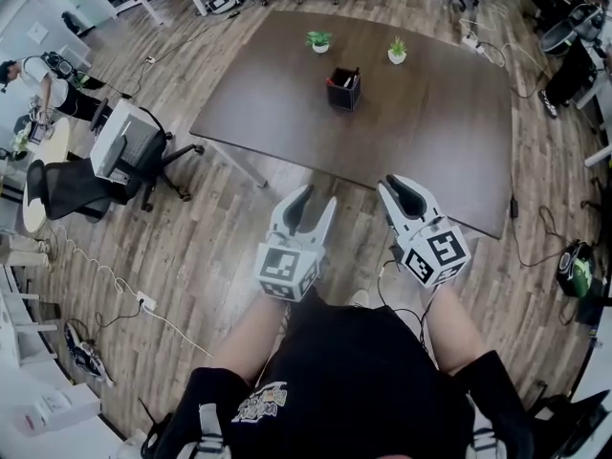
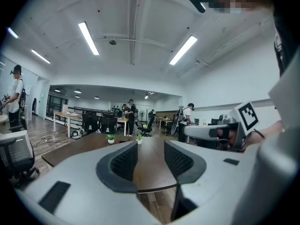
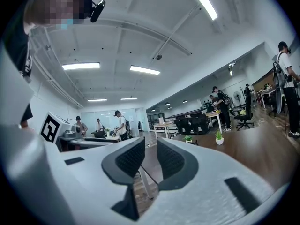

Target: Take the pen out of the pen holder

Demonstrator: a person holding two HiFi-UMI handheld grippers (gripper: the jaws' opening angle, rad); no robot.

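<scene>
Closest in, a black shirt (image 1: pixel 354 381) and two bare forearms. Just ahead, over the plank floor (image 1: pixel 210 247), short of the desk's near edge: left tongs (image 1: pixel 317 199) parted moderately, empty; right tongs (image 1: pixel 397 187) parted more narrowly, also empty. Beyond, on the dark desk (image 1: pixel 430 142), toward its far edge and well apart from both tongs: black pen holder (image 1: pixel 344 90), pen (image 1: pixel 355 73) showing above its rim. Farthest, by the far edge, two small potted plants (image 1: pixel 319 40).
</scene>
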